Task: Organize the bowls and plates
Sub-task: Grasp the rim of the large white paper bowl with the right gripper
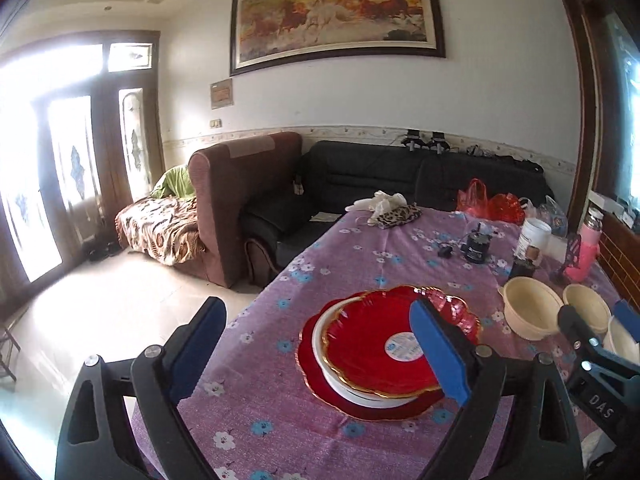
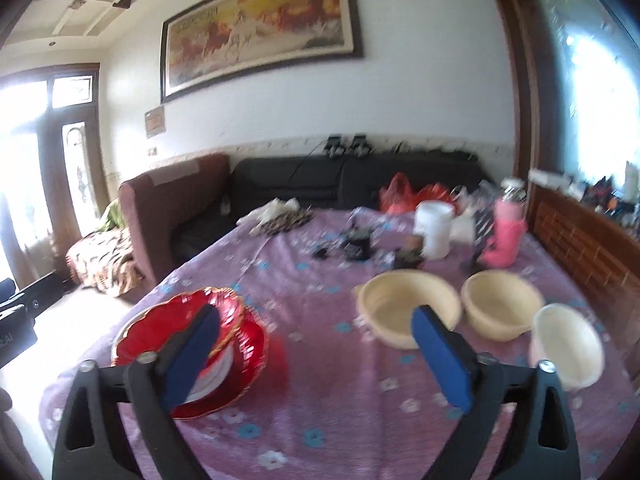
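Where blur reigns, perhaps three bowls (image 2: 408,306).

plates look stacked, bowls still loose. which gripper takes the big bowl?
Right, probably. The right gripper is open with the big bowl just ahead; the left gripper, also open, faces the plates.

"das" on right claw (image 1: 600,322).

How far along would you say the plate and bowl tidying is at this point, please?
Plates look done: the red plates sit in one stack with a white dish between them. Nothing is in hand; the left gripper and right gripper are both open and empty. Left: the three cream bowls stand separately, unstacked.
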### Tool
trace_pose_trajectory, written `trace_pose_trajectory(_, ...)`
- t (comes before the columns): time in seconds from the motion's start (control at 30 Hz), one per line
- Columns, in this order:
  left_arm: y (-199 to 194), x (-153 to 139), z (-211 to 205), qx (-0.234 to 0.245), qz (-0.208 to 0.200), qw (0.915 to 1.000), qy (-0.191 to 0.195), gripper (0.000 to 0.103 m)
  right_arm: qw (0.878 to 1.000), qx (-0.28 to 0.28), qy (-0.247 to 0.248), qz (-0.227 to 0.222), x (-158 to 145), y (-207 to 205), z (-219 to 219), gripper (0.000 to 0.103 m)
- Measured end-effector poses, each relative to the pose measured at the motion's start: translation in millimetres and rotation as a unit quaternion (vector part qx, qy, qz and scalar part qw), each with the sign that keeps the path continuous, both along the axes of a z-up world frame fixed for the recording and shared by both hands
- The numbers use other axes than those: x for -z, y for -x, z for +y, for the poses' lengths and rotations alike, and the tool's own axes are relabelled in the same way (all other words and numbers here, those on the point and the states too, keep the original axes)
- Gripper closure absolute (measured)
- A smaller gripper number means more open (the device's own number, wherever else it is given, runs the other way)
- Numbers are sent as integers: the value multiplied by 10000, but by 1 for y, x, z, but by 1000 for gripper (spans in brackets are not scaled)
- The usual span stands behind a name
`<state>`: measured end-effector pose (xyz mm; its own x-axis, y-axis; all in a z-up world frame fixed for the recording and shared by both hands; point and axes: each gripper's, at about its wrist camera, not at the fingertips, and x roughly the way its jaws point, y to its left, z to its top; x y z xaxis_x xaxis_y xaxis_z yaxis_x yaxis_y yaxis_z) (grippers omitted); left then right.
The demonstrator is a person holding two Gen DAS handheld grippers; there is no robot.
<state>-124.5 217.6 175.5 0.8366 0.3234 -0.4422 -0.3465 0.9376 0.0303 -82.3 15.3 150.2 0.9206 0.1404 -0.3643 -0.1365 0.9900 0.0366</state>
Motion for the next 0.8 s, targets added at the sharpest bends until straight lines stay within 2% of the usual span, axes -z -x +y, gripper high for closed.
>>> trace_pose_trajectory(0.07, -2, 0, -12, 93, 69, 9999, -86, 10, 10000, 56, 42, 22, -1, 0, -15, 0)
trace_pose_trajectory(0.23, -8, 1, -45, 380, 234, 9986, -285, 10, 9989, 205, -12, 431, 8, -6, -58, 0)
trace_pose_trajectory(0.37, -18, 7, -68, 584, 400, 9966, -419, 10, 9979, 499, -19, 418, 11, -2, -90, 0)
trace_pose_trajectory(0.47, -24, 13, -85, 757, 543, 9946, -466, 10, 9969, 684, -186, 346, 13, -1, -121, 0)
trace_pose_trajectory(0.67, -35, 21, -111, 1010, 741, 9907, -529, 10, 9924, 780, -616, 720, 27, -10, -168, 0)
trace_pose_trajectory(0.8, -41, 27, -125, 1145, 860, 9879, -599, 10, 9898, 970, -703, 777, 32, -9, -184, 0)
